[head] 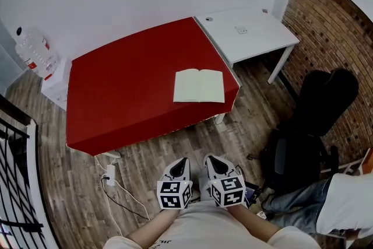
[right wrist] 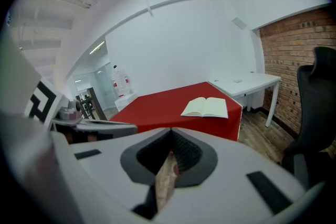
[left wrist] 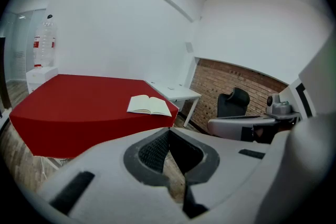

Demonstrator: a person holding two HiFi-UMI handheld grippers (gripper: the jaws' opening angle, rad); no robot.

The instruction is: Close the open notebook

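open wood floor (head: 175, 143) before the red counter (head: 116, 96). bare red top left of the notebook (head: 199, 86); white counter (head: 250, 35) just beside on the right.

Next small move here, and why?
Probably bring both grippers forward toward the notebook: it lies open and untouched near the red table's right corner, while the left gripper and right gripper are shut over the floor, well short of it.

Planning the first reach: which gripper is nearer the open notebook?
Neither clearly; right at most marginally. The left gripper and right gripper sit side by side short of the red table, the notebook straight ahead between them.
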